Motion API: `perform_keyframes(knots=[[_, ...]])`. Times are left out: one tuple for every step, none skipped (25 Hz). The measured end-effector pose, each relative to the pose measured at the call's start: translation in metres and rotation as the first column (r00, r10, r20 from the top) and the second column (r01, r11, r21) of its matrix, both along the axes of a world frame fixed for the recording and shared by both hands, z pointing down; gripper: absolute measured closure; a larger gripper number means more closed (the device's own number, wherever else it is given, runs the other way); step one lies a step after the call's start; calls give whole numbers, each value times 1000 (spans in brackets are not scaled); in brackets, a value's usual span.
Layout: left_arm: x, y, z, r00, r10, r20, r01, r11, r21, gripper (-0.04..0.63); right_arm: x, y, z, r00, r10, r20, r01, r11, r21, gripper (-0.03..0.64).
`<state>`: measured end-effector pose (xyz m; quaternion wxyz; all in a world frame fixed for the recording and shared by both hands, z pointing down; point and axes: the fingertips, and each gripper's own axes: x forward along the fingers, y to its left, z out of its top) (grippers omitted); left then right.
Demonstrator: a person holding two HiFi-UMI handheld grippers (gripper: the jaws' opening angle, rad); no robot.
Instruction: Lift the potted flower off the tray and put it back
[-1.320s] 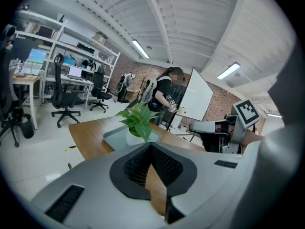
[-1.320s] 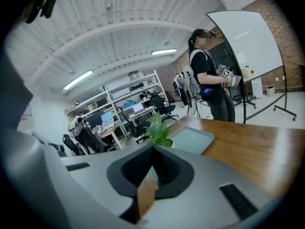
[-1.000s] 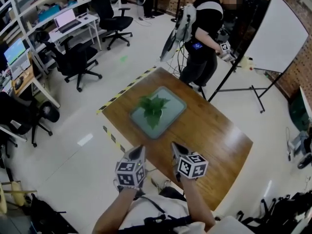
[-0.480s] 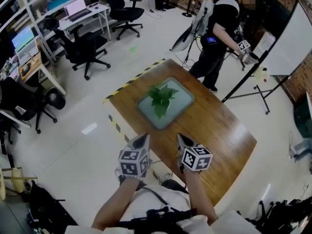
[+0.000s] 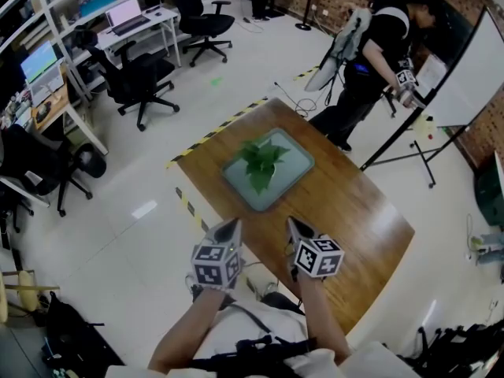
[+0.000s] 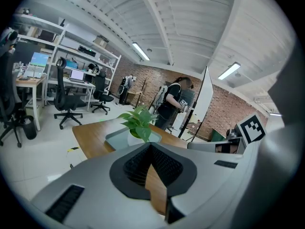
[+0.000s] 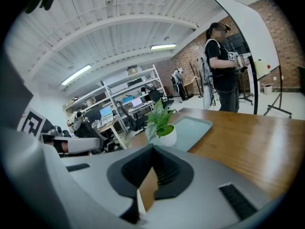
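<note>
While the left tongs (image 5: 231,224) and right tongs (image 5: 292,222) are both pressed together on nothing over the near edge of the bench (image 5: 354,211), the potted flower (image 5: 263,162) stands upright on the tray (image 5: 296,164), well ahead. That fits the time before a lift or after its return. The flower is leafy and likely top-heavy, so its round white pot suits any grip better than the stems.

Bare tabletop (image 5: 339,203) between left tongs (image 5: 229,226), right tongs (image 5: 293,224) and tray (image 5: 239,184): open path. Plant (image 5: 262,160) alone on tray, free on all sides. Person (image 5: 382,46) stands past far edge.
</note>
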<state>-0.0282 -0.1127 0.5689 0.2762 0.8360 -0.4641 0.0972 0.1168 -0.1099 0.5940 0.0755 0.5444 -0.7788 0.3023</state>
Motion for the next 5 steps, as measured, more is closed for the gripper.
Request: perform_keyframes(knots=[[0, 0, 0, 1000, 0, 0, 0, 1000, -2, 600, 0, 0, 0, 1000, -1, 0, 1, 1000, 0, 620], [0, 1, 1, 1000, 0, 0, 0, 1000, -4, 600, -1, 1, 0, 1000, -3, 1, 3, 1000, 0, 620], [0, 1, 1, 1000, -1, 0, 1, 1000, -5, 600, -3, 1, -1, 1000, -6, 1, 6, 1000, -1, 620], [0, 2, 1, 1000, -2, 0, 2, 1000, -7, 600, -4, 2, -1, 1000, -9, 2, 9, 1000, -1, 620], [0, 3, 0, 1000, -2, 0, 2, 1000, -8, 600, -6, 3, -1, 1000, -13, 2, 13, 1000, -2, 620]])
